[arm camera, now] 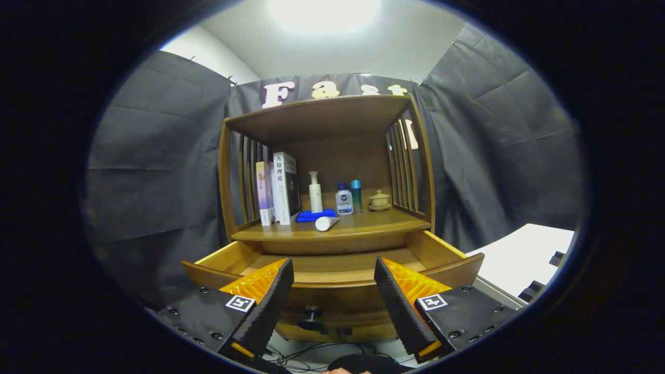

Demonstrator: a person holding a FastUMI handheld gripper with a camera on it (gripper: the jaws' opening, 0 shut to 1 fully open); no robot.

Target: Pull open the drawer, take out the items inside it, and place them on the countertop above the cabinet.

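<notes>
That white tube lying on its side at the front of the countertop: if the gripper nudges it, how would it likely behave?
The white tube lies on its side near the countertop's front edge, so a nudge may well roll it off. It looks smooth and could slip between pads. The blue cloth behind might stop a backward roll. The gripper hangs open before the drawer.

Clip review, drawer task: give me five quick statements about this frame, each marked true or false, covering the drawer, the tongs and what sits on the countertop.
1. The drawer is pulled open. True.
2. The tongs are shut on the drawer knob. False: they are open and hold nothing, with the knob between the fingers, untouched.
3. A white tube lies on its side on the countertop, in front of a blue cloth. True.
4. The books lie flat in a stack. False: they stand upright at the countertop's left.
5. A lidded cup on a saucer sits inside the drawer. False: it sits on the countertop, near the right slats.
</notes>
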